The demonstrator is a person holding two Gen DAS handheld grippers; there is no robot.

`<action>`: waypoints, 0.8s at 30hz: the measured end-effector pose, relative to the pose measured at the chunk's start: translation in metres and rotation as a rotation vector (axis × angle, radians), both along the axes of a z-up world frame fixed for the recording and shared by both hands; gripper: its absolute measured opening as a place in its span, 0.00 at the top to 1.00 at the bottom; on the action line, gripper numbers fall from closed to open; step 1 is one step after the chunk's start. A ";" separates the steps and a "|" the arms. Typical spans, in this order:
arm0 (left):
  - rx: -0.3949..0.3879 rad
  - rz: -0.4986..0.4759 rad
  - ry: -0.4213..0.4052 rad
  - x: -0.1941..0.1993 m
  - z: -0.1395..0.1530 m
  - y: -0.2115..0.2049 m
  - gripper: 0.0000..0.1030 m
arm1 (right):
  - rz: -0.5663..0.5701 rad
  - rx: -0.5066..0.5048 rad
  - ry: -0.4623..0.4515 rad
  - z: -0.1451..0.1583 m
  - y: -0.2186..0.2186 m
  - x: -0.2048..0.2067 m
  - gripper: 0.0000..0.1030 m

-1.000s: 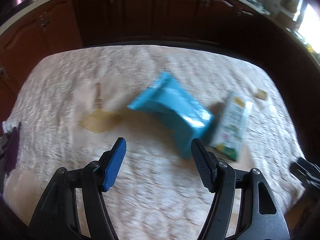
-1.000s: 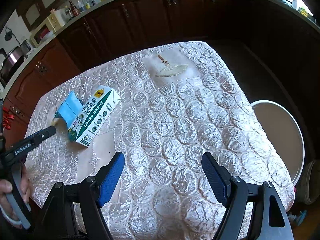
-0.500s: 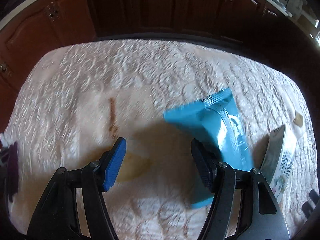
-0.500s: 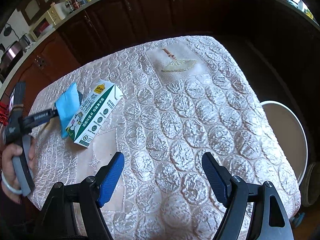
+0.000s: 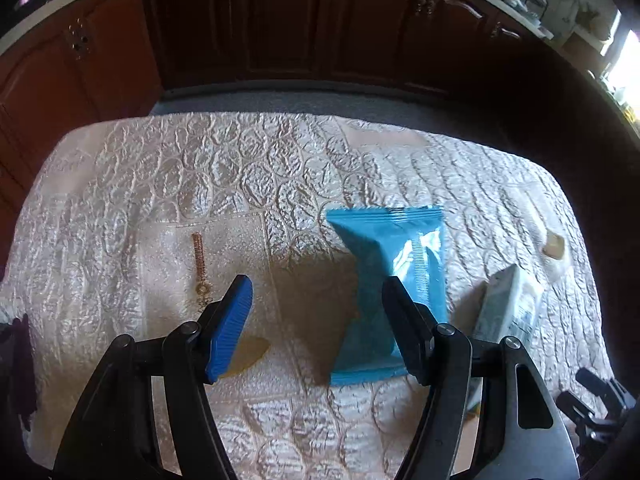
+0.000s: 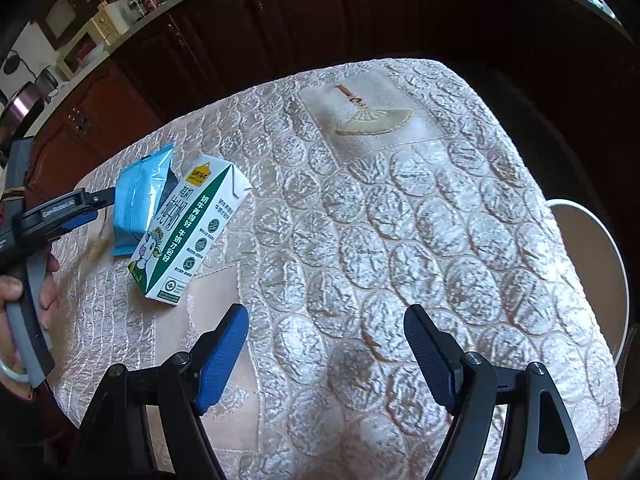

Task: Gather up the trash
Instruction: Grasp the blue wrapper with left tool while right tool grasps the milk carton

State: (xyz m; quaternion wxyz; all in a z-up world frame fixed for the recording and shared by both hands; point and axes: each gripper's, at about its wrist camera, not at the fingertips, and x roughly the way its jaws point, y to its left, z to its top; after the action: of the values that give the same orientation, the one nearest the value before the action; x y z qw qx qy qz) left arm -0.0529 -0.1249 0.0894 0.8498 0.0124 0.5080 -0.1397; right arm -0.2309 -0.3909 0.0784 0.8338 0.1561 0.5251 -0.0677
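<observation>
At nine o'clock in the right wrist view the left gripper (image 6: 106, 200) reaches in from the edge, held in the person's hand (image 6: 16, 280), its fingertips at the near edge of the blue snack packet (image 6: 138, 200). In the left wrist view this left gripper (image 5: 316, 300) stands spread wide, nothing between its jaws, and the blue snack packet (image 5: 394, 280) lies flat on the desk (image 5: 240, 184) at about two o'clock from the gripper's middle, partly behind the right-hand finger; whether that finger touches it I cannot tell. Just beside the packet, at three o'clock from it, lies the milk carton (image 6: 192, 232) on its side, white and green, its far end touching or overlapping the packet's edge. The desk wears a quilted, pale cloth with an embroidered fan (image 6: 374, 120) toward twelve o'clock. The right gripper (image 6: 326, 330) hovers over bare cloth at six o'clock, jaws spread, holding nothing. At three o'clock, beyond the desk's edge, stands a round white bin (image 6: 600, 264).
</observation>
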 end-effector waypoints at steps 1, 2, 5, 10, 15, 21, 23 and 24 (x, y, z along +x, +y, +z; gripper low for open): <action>0.000 -0.004 -0.006 -0.001 0.001 -0.001 0.36 | 0.002 0.002 0.000 -0.001 0.001 0.001 0.25; -0.001 -0.007 -0.010 -0.005 0.003 -0.001 0.36 | 0.004 0.005 0.001 -0.001 0.002 0.001 0.25; -0.005 -0.018 -0.017 -0.009 0.006 -0.002 0.36 | 0.008 0.007 0.005 -0.003 0.005 0.003 0.25; -0.078 -0.030 -0.003 -0.013 0.012 -0.002 0.35 | -0.004 0.008 -0.001 0.000 0.003 0.000 0.24; -0.098 -0.072 0.029 -0.012 0.004 -0.024 0.23 | -0.016 0.019 -0.006 0.001 -0.002 -0.001 0.24; 0.020 -0.083 0.068 -0.002 -0.028 -0.057 0.23 | -0.009 0.023 -0.004 0.003 0.002 -0.004 0.24; 0.045 -0.088 0.067 0.001 -0.035 -0.063 0.24 | -0.007 0.023 -0.003 0.003 0.003 -0.004 0.24; 0.064 -0.091 0.065 0.002 -0.038 -0.065 0.31 | -0.007 0.026 -0.003 0.004 0.003 -0.004 0.24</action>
State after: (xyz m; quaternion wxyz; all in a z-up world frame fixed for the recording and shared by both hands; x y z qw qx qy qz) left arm -0.0511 -0.1904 0.0518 0.8250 0.0578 0.5383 -0.1622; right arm -0.2346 -0.3882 0.0822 0.8323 0.1688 0.5242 -0.0637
